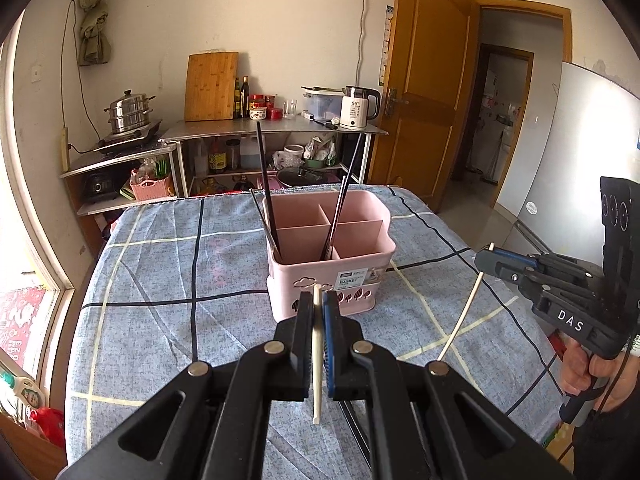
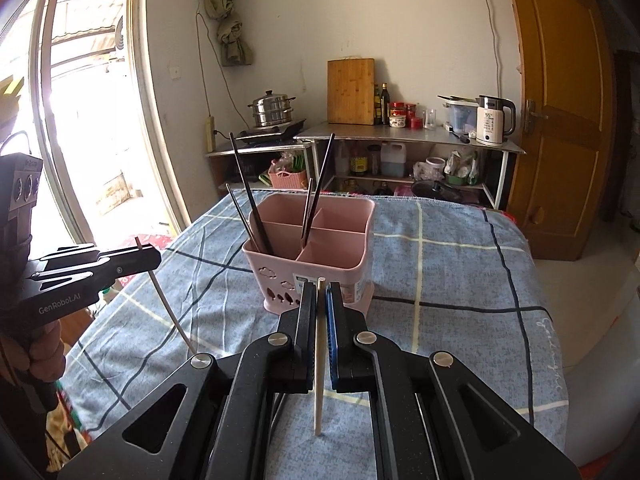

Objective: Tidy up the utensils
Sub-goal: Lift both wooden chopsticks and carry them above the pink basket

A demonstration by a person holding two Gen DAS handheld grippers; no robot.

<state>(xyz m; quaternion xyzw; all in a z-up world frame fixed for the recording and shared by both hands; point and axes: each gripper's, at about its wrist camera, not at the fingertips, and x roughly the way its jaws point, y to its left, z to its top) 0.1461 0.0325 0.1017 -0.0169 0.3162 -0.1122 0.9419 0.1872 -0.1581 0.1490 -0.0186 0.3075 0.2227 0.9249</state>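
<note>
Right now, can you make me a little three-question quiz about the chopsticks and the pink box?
1. True or false: each hand-held gripper, left and right, is shut on a pale chopstick.
2. How many compartments does the pink basket have?
A. two
B. four
C. six
3. Fill in: the dark chopsticks already standing in the basket lean against its ____ .

Key
1. True: the left pale chopstick and the right pale chopstick are each pinched between closed jaws.
2. B.
3. Walls; they stand tilted, not upright.
</note>
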